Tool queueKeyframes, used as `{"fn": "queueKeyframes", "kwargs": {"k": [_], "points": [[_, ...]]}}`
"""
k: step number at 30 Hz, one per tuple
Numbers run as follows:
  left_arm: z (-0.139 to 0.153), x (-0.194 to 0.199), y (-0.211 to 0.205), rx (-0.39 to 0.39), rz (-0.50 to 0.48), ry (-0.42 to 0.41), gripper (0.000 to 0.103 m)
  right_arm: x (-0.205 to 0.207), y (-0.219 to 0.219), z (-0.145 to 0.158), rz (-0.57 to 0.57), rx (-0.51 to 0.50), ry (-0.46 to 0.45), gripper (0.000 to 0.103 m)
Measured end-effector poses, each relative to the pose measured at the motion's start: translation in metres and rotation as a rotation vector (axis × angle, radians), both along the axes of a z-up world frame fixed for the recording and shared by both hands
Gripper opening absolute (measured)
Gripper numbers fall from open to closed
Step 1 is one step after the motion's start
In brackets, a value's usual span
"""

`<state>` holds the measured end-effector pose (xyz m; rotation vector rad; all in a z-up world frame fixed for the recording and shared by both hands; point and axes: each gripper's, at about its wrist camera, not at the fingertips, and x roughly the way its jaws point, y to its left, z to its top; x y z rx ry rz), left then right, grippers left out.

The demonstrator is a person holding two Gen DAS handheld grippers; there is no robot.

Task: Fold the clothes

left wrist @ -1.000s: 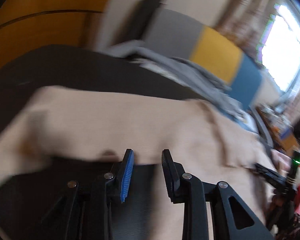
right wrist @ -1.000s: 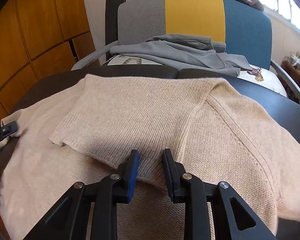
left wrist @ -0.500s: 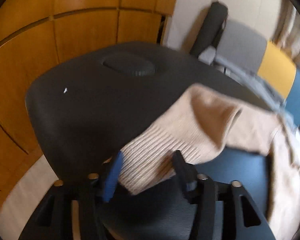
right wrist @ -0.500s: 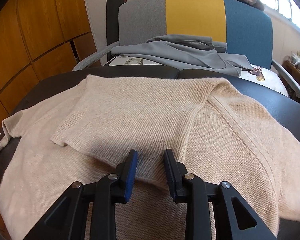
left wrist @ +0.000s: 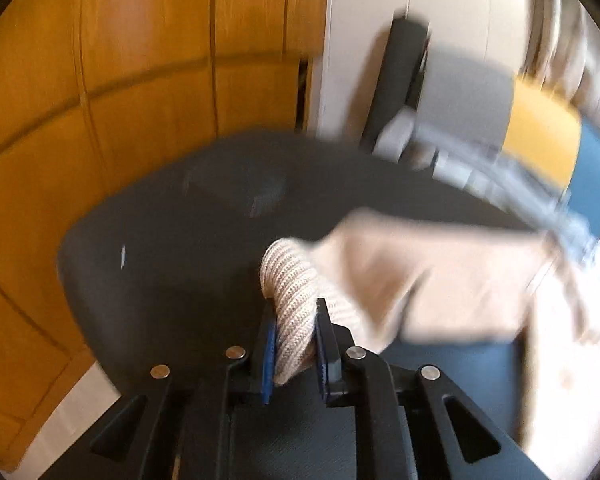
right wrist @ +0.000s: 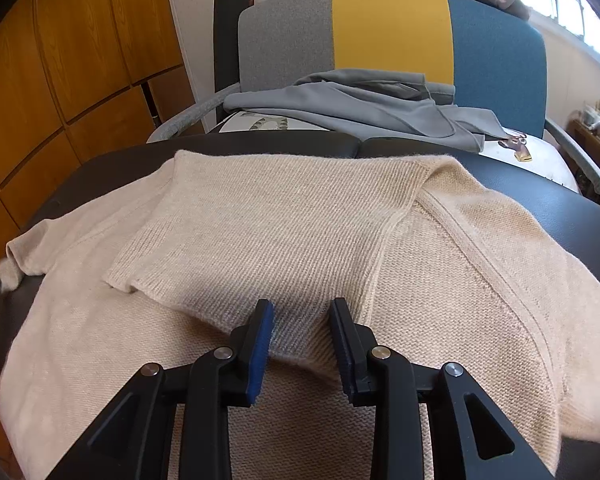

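Note:
A beige knit sweater [right wrist: 284,232] lies spread on a dark table [right wrist: 540,196], with one part folded over its middle. My left gripper [left wrist: 296,320] is shut on the ribbed cuff [left wrist: 296,292] of its left sleeve [left wrist: 420,276] and holds it just above the table. That cuff shows at the far left of the right wrist view [right wrist: 4,274]. My right gripper [right wrist: 302,314] is open and rests over the near edge of the folded part, with nothing between its fingers.
A chair with a grey, yellow and blue back [right wrist: 392,36] stands behind the table, with a grey garment [right wrist: 372,108] piled on its seat. Wooden panels [left wrist: 100,100] line the wall on the left. The table's left edge [left wrist: 76,280] is close to the cuff.
My left gripper swung left to the sleeve cuff, closed on it and lifted it slightly. The right gripper has stayed in place.

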<state>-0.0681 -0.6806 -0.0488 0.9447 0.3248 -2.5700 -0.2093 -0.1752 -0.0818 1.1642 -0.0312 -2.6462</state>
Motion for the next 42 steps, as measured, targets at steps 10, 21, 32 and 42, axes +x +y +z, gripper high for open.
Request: {"fn": "queueKeyframes", "kwargs": {"k": [10, 21, 32, 42], "points": [[0.145, -0.069, 0.114, 0.085, -0.387, 0.195, 0.017, -0.001, 0.003, -0.001, 0.002, -0.032, -0.003, 0.032], [0.049, -0.159, 0.332, 0.165, -0.761, -0.027, 0.018, -0.002, 0.005, -0.001, 0.003, -0.043, -0.005, 0.032], [-0.029, -0.120, 0.340, 0.335, -0.691, 0.006, 0.038, -0.003, 0.017, -0.003, 0.000, -0.128, -0.017, 0.032], [-0.093, -0.090, 0.232, 0.570, -0.471, 0.033, 0.033, 0.004, 0.037, 0.009, -0.012, -0.412, -0.054, 0.055]]}}
